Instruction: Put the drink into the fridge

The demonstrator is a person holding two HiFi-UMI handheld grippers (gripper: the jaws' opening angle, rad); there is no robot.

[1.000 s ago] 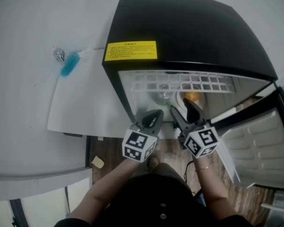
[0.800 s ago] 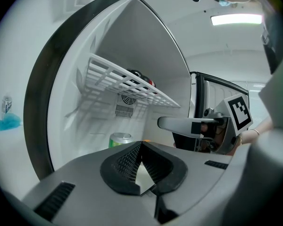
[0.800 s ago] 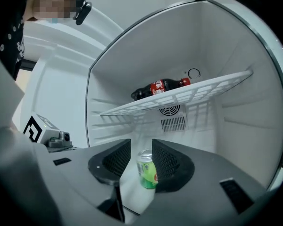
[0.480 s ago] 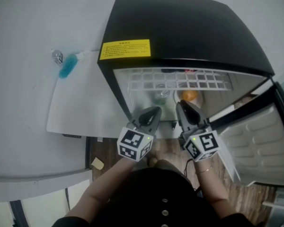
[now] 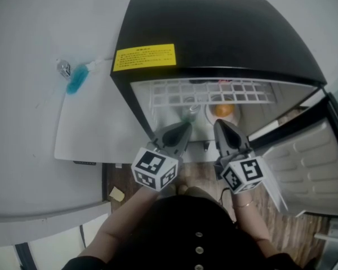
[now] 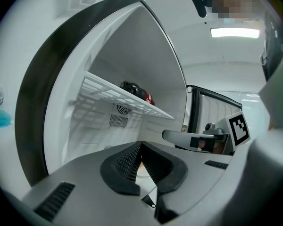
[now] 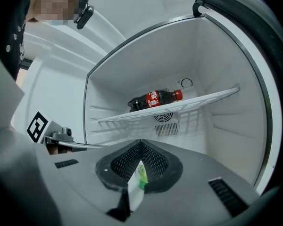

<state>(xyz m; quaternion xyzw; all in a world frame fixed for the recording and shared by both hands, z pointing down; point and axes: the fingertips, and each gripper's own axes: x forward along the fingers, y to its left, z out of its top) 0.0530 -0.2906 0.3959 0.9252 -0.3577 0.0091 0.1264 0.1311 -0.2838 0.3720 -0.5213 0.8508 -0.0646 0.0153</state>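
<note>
**Drink looks parked inside the fridge, both grippers pinched shut out front**

The clear plastic bottle with the green label [image 5: 190, 115] sits on the fridge floor under the white wire shelf [image 5: 174, 93], upright as far as I can tell. It's dead ahead of the right gripper [image 5: 222, 127], showing through the slit of its closed jaws, which aren't pinching it. From above, though, the left gripper [image 5: 183, 129] sits a bit nearer; it's shut too, and empty. A dark cola bottle with a red label [image 7: 153, 99] lies on its side on that shelf, long axis across the small black fridge [image 5: 214, 32]. An orange round thing [image 5: 224, 110] sits just right of the green bottle. My guess is the white-lined door [image 5: 310, 162], open on the right gripper's side, comes next, and nothing blocks it.
</note>
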